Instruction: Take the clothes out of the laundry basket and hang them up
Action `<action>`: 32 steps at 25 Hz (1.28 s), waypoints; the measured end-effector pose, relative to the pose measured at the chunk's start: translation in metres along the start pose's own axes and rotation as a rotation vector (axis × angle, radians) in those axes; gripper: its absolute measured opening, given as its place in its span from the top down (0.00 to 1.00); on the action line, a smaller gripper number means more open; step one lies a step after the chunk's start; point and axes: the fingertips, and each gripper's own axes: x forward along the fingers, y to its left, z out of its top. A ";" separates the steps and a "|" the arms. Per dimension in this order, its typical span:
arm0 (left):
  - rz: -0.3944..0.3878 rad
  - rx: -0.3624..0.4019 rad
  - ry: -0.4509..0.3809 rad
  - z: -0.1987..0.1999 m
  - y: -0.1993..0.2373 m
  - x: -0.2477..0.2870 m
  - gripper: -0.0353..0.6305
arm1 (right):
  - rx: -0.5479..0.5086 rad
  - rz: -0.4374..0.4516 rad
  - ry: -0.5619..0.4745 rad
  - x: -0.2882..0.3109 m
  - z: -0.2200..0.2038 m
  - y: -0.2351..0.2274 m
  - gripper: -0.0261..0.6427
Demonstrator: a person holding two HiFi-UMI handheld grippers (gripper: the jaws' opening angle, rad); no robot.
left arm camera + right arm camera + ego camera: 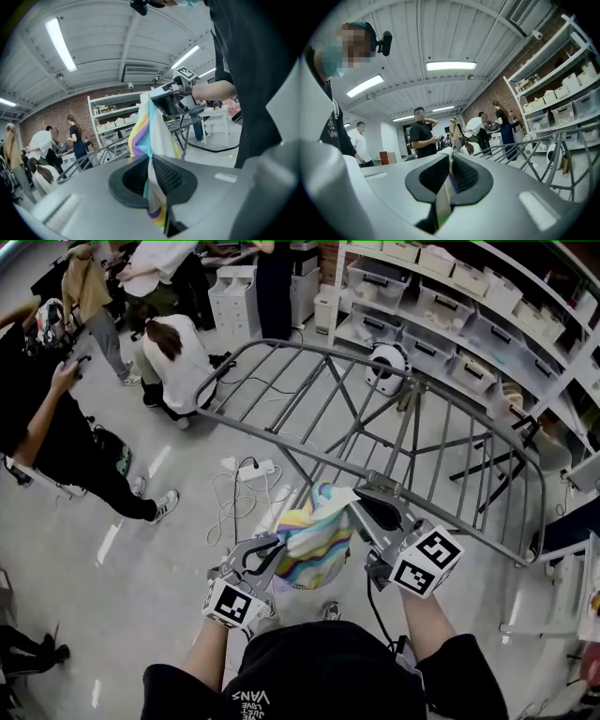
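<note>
Garment (314, 545) in pastel stripes, shape lost in folds, tight in closed jaws of left gripper (269, 552) and right gripper (362, 510).

What kind of garment the pastel striped cloth (314, 545) is cannot be told: it hangs bunched at lower centre of the head view, its folds covering the fingertips of the left gripper (267, 554) and the right gripper (363, 509). In the right gripper view only a thin strip of it shows between the closed jaws; the rest is hidden behind the gripper's grey body. Part of the near rail of the drying rack (409, 423) is lost behind the right gripper. The shelving (487, 324) is cut by the top and right edges, and the contents of its boxes are too small to tell. A bystander (56, 437) is cropped by the left edge. The wearer's torso (319, 671) is cropped by the bottom edge.
</note>
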 end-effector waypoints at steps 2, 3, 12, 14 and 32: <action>-0.015 -0.053 -0.025 0.004 -0.006 0.007 0.91 | -0.004 0.008 -0.008 -0.004 0.006 0.003 0.92; -0.021 -0.078 -0.032 0.005 -0.008 0.010 0.91 | -0.009 0.010 -0.008 -0.007 0.007 0.004 0.92; -0.078 -0.160 0.012 -0.006 -0.017 0.045 0.67 | -0.026 0.003 0.040 -0.019 -0.006 0.003 0.92; -0.101 -0.168 0.019 -0.006 -0.021 0.057 0.65 | -0.031 0.000 0.044 -0.023 -0.005 0.000 0.92; -0.036 -0.131 0.179 -0.013 -0.016 0.072 0.91 | -0.140 -0.011 0.108 -0.044 0.002 -0.040 0.92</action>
